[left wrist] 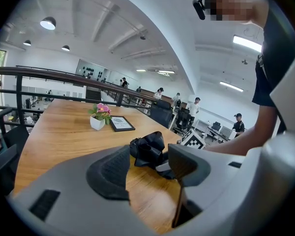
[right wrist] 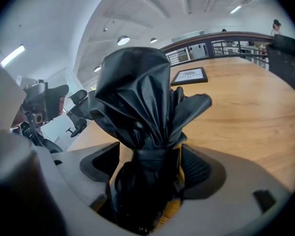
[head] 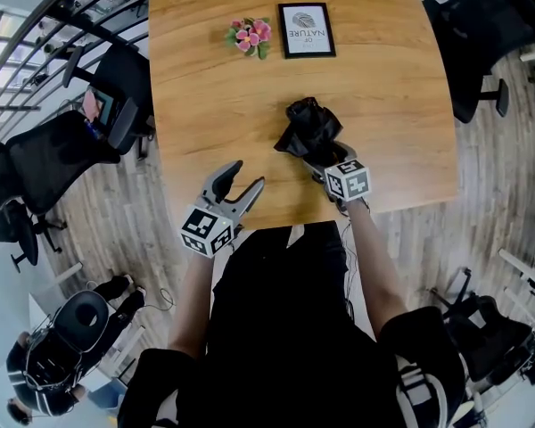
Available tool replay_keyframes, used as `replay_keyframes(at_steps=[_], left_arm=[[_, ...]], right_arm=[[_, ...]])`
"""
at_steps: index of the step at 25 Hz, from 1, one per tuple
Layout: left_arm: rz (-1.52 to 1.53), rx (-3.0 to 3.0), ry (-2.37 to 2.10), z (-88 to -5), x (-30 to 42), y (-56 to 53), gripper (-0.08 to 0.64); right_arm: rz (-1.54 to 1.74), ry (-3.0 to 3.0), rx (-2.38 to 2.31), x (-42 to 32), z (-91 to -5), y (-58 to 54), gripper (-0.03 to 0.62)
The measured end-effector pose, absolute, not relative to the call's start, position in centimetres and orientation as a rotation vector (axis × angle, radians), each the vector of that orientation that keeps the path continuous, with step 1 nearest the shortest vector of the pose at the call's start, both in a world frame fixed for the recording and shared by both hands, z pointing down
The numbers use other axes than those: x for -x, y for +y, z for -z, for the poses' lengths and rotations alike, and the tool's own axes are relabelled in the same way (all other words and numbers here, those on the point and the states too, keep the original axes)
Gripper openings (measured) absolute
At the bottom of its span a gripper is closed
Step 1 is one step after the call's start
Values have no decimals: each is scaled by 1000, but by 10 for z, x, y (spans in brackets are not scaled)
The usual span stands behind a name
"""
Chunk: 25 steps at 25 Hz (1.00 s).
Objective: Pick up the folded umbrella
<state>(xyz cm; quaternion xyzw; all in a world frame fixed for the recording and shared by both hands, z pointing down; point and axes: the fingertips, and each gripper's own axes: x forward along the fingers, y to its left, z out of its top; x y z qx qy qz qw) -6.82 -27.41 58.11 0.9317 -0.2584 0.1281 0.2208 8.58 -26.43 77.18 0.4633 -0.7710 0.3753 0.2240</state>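
The folded black umbrella (head: 308, 127) lies crumpled on the wooden table (head: 388, 87), near its front edge. My right gripper (head: 323, 160) reaches it from the near side, and the umbrella's strapped end (right wrist: 137, 97) sits between the jaws. The jaws stand wide: a gap shows at the left pad (right wrist: 104, 165), while the fabric lies close against the right one. My left gripper (head: 248, 175) hovers over the table's front edge, left of the umbrella, open and empty. In the left gripper view the umbrella (left wrist: 148, 149) lies just beyond its pads.
A small pot of pink flowers (head: 250, 36) and a framed sign (head: 306, 29) stand at the table's far side. Black office chairs (head: 49, 159) surround the table on the left and right. A railing runs along the left.
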Motion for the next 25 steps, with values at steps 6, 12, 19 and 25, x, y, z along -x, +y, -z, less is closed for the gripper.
replay_keyframes(at_steps=[6, 12, 19, 25], left_arm=[[-350, -2576, -707, -580, 72, -282, 264], [-351, -2575, -694, -584, 74, -283, 262], [-331, -2580, -686, -581, 76, -282, 262], [-296, -2577, -711, -578, 86, -280, 262]], right_arm=[[-1014, -2008, -1330, -89, -787, -272, 365], [-984, -1989, -1324, -84, -789, -271, 293], [-959, -1953, -1342, -86, -793, -272, 284], [-1017, -1929, -1341, -86, -794, -271, 261]])
